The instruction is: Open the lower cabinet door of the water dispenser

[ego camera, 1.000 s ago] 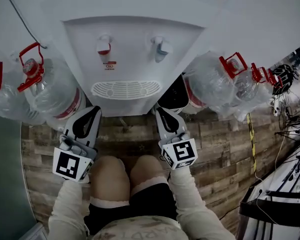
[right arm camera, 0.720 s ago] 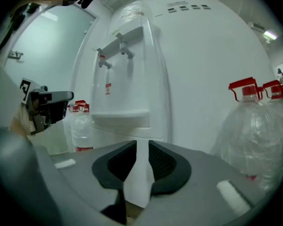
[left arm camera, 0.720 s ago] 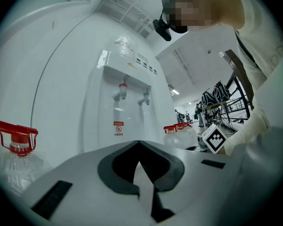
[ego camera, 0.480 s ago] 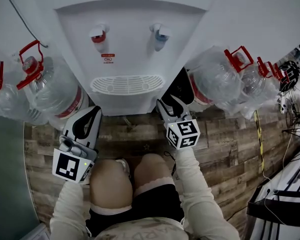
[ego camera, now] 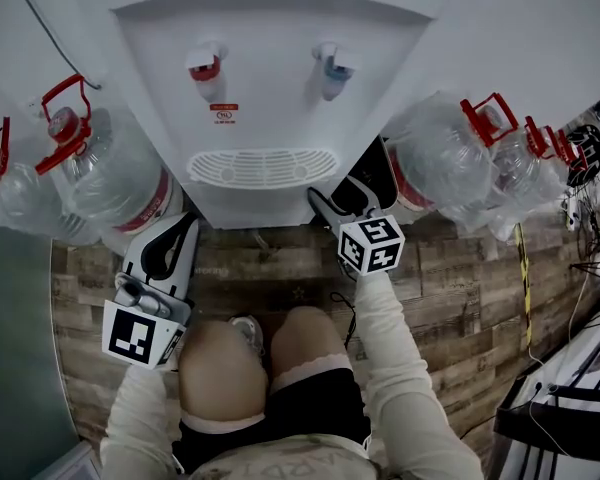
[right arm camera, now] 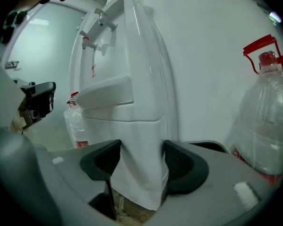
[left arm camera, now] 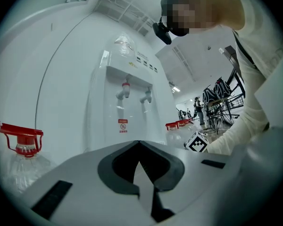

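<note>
The white water dispenser (ego camera: pixel 260 88) stands before me, with red and blue taps above a drip grille (ego camera: pixel 262 166). Its lower cabinet (right arm camera: pixel 134 147) is hidden under the grille in the head view. The right gripper view shows the cabinet's front right corner edge. My right gripper (ego camera: pixel 325 203) is at that corner; its jaws have just been opening and stand open. The cabinet's edge shows between them (right arm camera: pixel 139 161), with no pad pressing on it. My left gripper (ego camera: pixel 180 226) hangs back at the lower left, pointing at the dispenser (left arm camera: pixel 125 112), tips together (left arm camera: pixel 140 149) and holding nothing.
Large clear water bottles with red caps stand on both sides of the dispenser, left (ego camera: pixel 105 183) and right (ego camera: pixel 445 163), the right one close to my right gripper (right arm camera: pixel 266 126). The person's knees (ego camera: pixel 220 353) are over the wood floor (ego camera: pixel 460 288). Cables and frames (ego camera: pixel 580 258) lie at the far right.
My right gripper has moved forward and down to the dispenser's right front corner, and its jaws have opened from shut. The left gripper has kept its place.
</note>
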The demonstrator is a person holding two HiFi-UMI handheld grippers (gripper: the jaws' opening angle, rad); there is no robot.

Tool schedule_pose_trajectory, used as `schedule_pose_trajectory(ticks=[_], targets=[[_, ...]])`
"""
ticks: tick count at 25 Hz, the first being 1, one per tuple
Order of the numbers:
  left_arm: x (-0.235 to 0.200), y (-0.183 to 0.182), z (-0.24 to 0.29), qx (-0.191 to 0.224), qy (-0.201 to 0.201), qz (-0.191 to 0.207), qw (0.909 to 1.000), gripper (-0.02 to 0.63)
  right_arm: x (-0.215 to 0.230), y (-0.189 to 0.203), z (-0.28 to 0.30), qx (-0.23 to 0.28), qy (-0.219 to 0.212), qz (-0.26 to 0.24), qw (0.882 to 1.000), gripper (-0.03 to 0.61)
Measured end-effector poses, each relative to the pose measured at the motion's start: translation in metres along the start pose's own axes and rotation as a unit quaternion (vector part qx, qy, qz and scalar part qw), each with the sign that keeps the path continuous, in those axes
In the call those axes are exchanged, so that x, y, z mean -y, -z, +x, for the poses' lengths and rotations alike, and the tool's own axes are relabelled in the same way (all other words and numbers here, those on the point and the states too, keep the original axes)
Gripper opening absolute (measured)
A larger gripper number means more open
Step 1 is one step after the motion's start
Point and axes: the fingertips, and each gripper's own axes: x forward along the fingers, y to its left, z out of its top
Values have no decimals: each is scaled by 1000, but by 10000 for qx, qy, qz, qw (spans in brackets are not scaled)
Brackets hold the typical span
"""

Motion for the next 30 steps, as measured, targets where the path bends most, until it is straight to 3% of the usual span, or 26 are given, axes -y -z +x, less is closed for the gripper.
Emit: schedule_pose_trajectory(ticks=[17,30], targets=[[10,-5,-5,91,1,33,10000,2,-2,1,-7,-255,329,72,9991,258],[21,-13,-8,103,36,114,9999,2,-19,13,-43,-135,363,103,9992,210]])
